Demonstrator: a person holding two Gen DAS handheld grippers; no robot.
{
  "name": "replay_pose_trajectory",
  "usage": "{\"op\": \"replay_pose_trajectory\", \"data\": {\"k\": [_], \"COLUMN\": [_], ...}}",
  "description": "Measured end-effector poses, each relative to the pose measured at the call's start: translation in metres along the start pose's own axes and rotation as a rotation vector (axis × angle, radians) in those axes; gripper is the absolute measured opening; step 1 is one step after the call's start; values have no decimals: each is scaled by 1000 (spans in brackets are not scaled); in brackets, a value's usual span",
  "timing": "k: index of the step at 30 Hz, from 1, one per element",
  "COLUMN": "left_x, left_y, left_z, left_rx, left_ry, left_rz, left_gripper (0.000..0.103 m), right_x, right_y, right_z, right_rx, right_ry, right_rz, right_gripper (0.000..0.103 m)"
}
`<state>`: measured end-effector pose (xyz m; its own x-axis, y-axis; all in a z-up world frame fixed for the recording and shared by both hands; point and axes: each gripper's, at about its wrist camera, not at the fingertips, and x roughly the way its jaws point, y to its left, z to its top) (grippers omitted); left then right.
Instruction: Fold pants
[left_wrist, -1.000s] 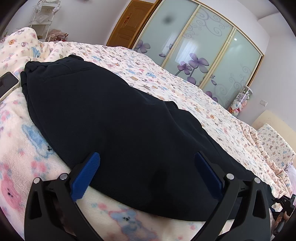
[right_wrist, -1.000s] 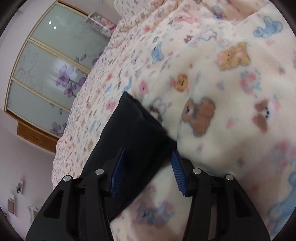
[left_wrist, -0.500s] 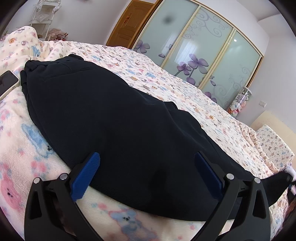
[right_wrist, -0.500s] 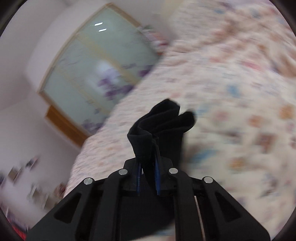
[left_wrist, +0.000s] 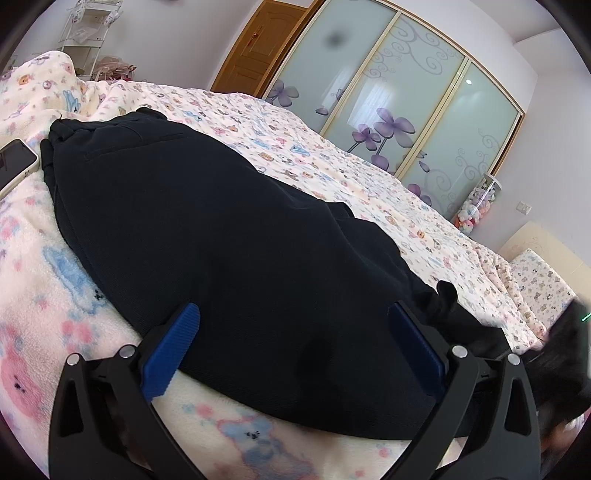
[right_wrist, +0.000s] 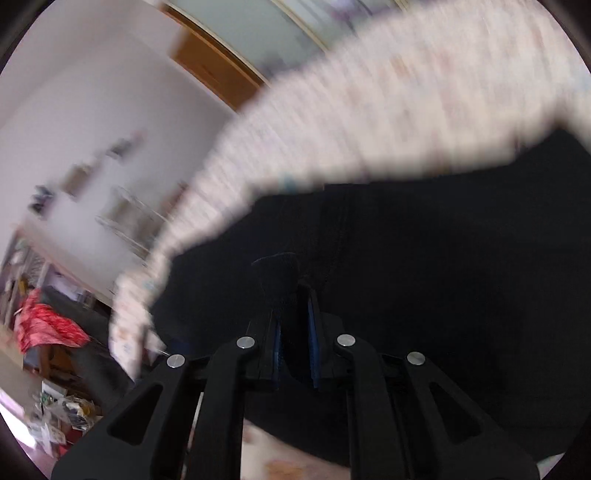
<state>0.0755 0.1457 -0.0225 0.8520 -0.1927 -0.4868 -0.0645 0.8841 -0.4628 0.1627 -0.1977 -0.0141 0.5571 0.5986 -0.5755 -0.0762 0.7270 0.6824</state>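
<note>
Right claw (right_wrist: 294, 325) pinches pants (left_wrist: 229, 251) hem, lifted over the legs; left claw (left_wrist: 295, 347) gapes wide, empty, at near bed (left_wrist: 66, 280) edge. Fig. shows pants lengthwise, crosswise fold begun, not yet laid; phone (left_wrist: 14, 166) nr waistband.

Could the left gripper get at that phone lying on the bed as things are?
Probably yes. The left gripper is open and holds nothing, straddling the near edge of the black pants. The phone lies uncovered on the blanket, off to the left beside the pants, with nothing visible between them.
</note>
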Motion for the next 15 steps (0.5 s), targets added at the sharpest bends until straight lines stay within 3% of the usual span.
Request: {"op": "replay_pose_trajectory", "data": {"k": [6, 10, 11, 13, 14, 15], "left_x": [0, -2, -3, -3, -3, -3], "left_y": [1, 3, 4, 6, 5, 5], "left_z": [0, -1, -1, -1, -1, 0], "left_rx": [0, -7, -9, -12, -11, -9], "left_ry": [-2, -6, -8, -9, -9, -7], "left_rz": [-1, -14, -18, -24, -23, -19], "left_gripper": [101, 101, 101, 101, 101, 101], "right_x": [-20, 9, 7, 3, 1, 8], "right_y": [23, 42, 45, 51, 54, 60], "right_z": [6, -21, -27, -30, -30, -32], "right_rx": [-59, -281, -314, -346, -335, -331], "right_ry": [-87, 53, 53, 75, 97, 114], "right_rz": [47, -149, -161, -130, -86, -70], "right_gripper": [12, 16, 21, 47, 68, 81]}}
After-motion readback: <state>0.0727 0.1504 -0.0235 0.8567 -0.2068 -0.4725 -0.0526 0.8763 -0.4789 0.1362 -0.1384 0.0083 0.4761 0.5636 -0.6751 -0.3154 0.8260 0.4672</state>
